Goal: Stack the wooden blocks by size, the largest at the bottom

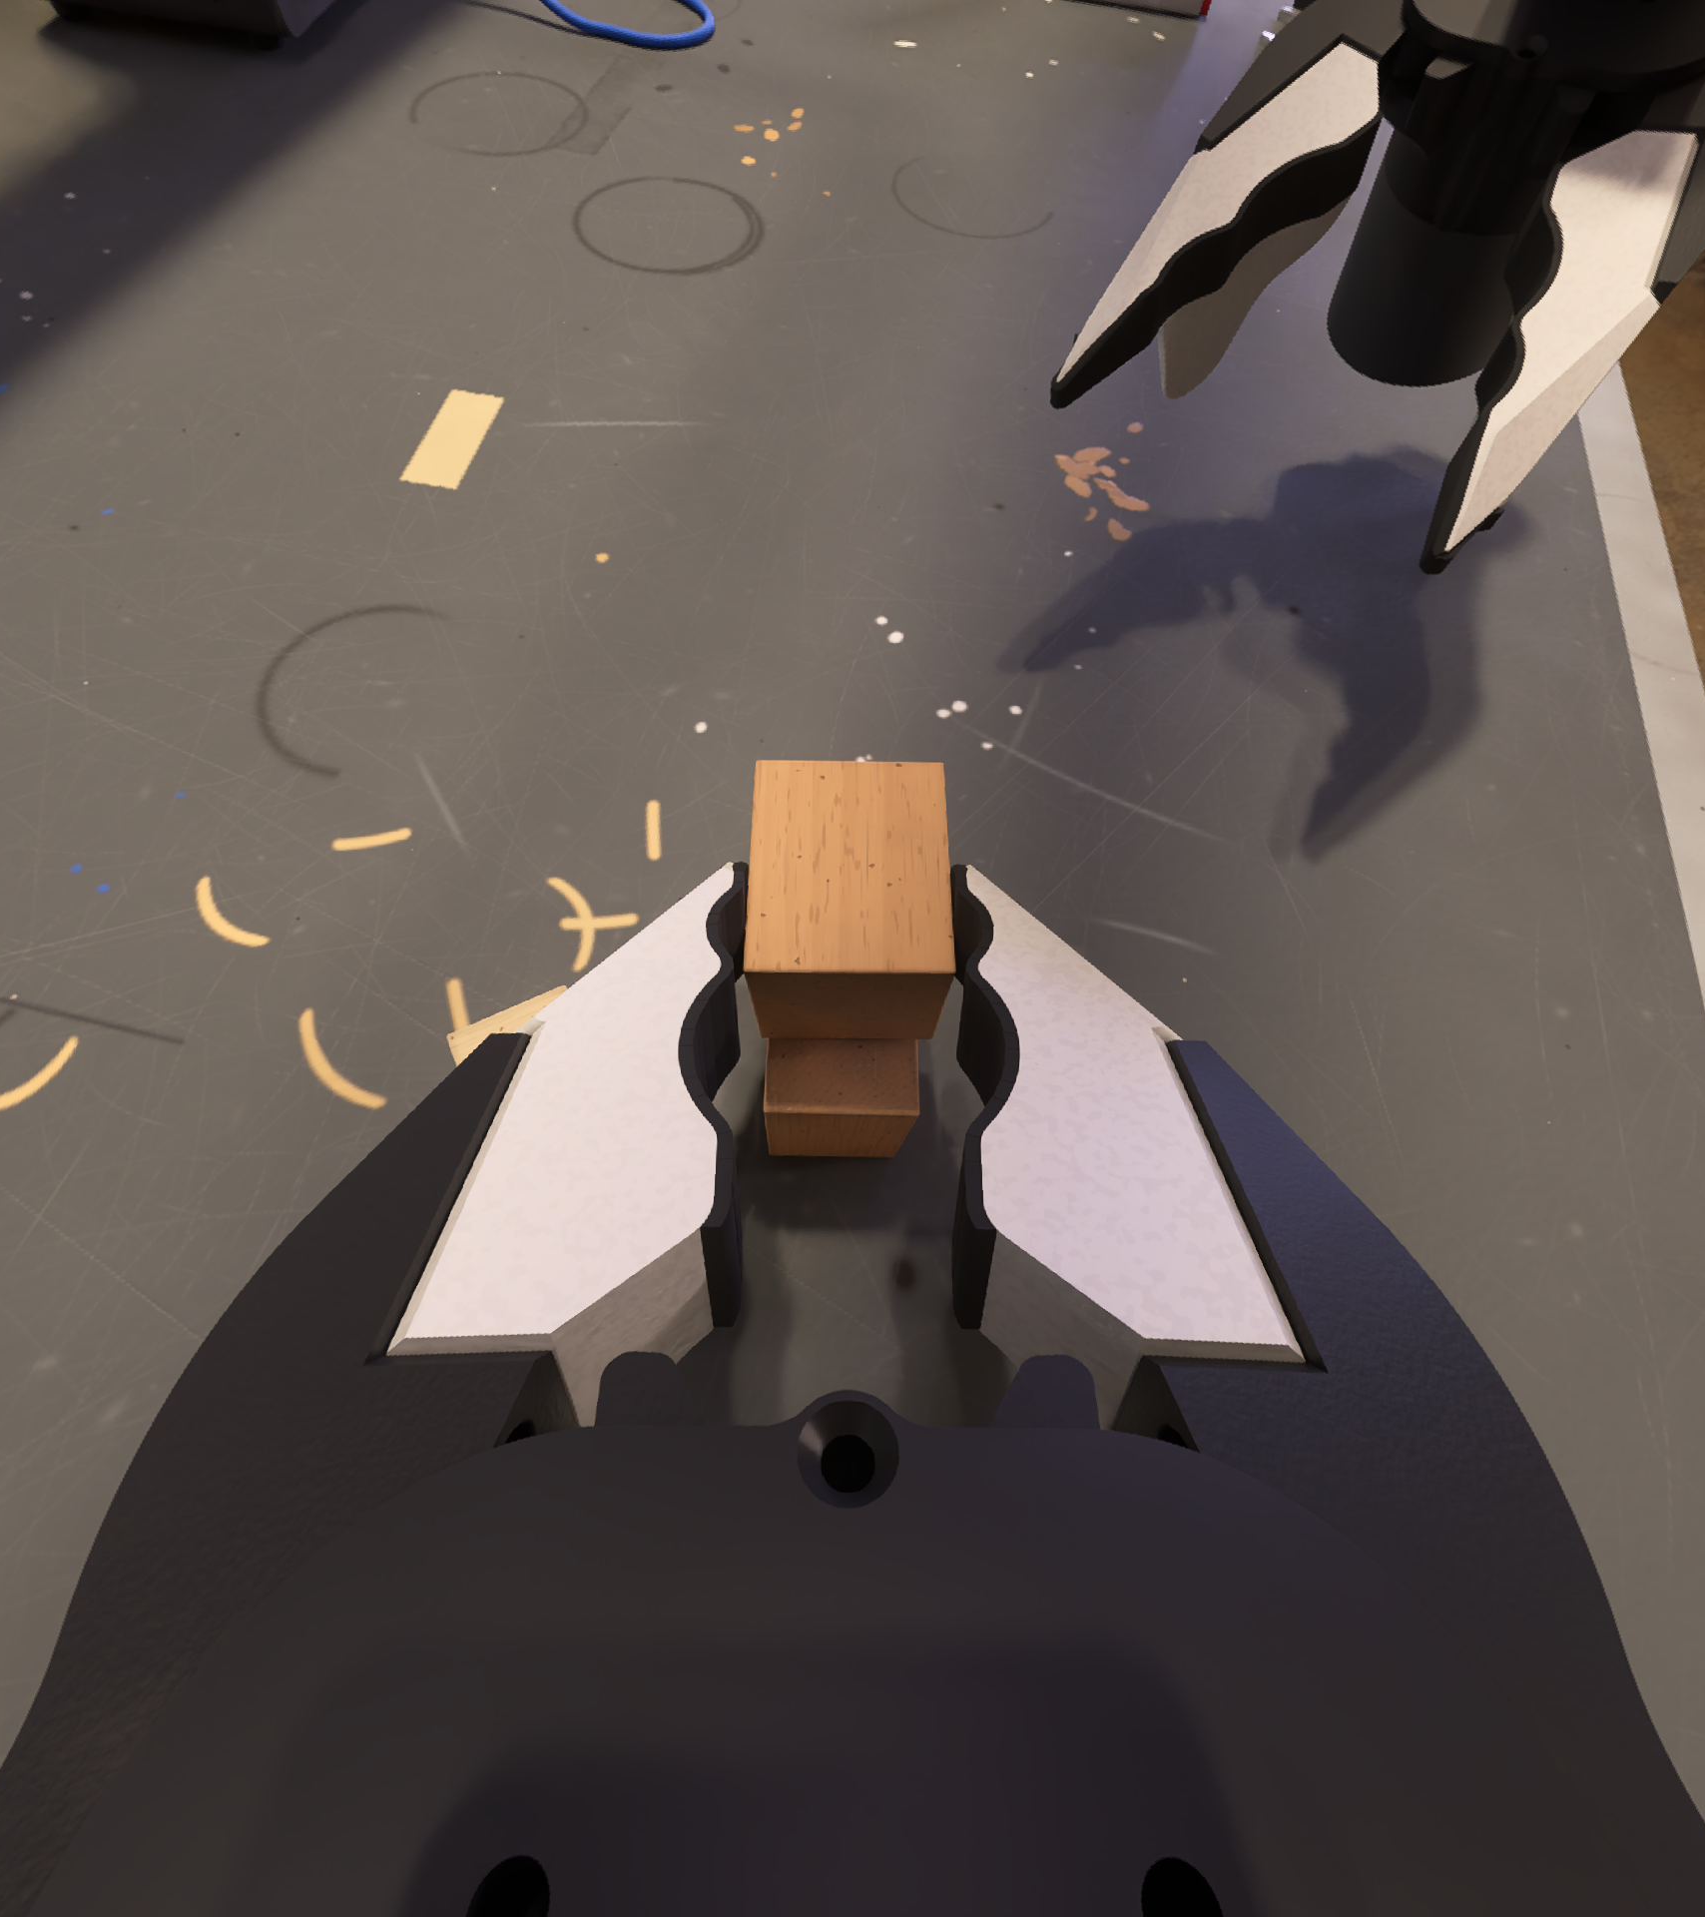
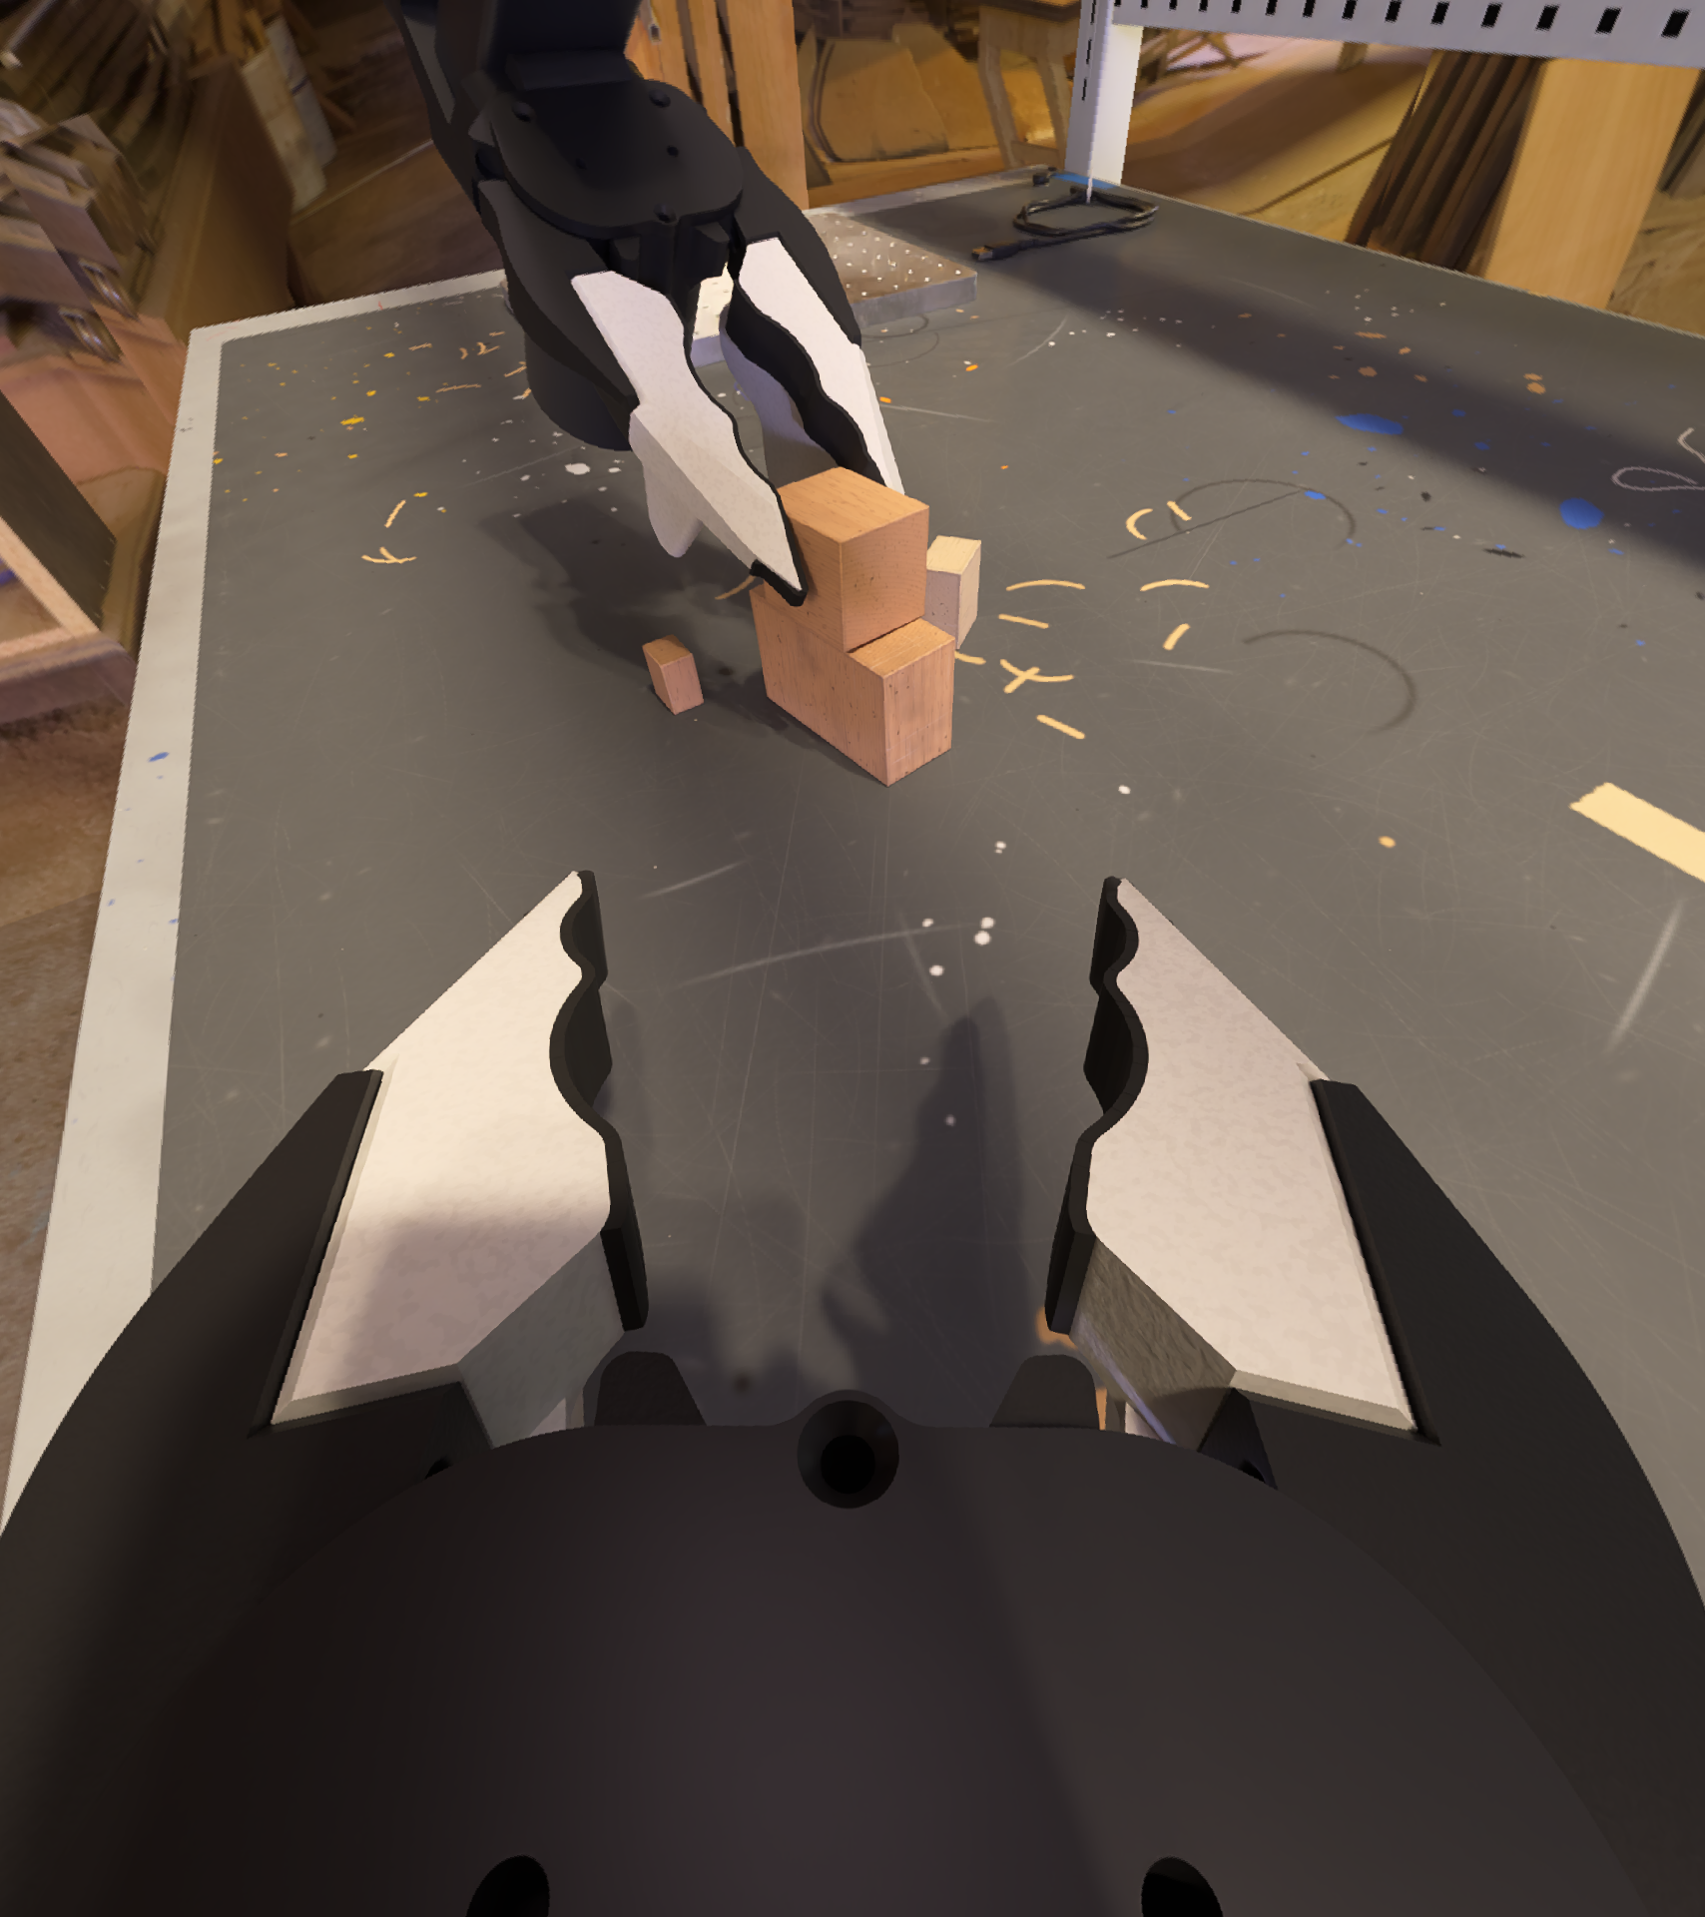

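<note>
My left gripper (image 1: 848, 882) is shut on a medium wooden block (image 1: 848, 820). In the right wrist view this block (image 2: 869, 581) sits slightly tilted at the top of the largest block (image 2: 859, 705), over its far left part; I cannot tell if they touch. A small block (image 2: 674, 674) stands on the table left of the stack. A pale block (image 2: 954, 586) stands behind it and peeks out beside my left finger (image 1: 506, 1022). Another block (image 1: 840, 1094) shows below the held one. My right gripper (image 2: 848, 892) is open and empty, well short of the stack.
The grey worktable (image 2: 516, 1037) has its pale edge on the left (image 2: 133, 830). A yellow tape strip (image 2: 1680, 845) lies to the right. A perforated metal plate (image 2: 890, 270) and a black cable (image 2: 1087, 218) lie at the far end. A blue cable (image 1: 631, 26) lies far off.
</note>
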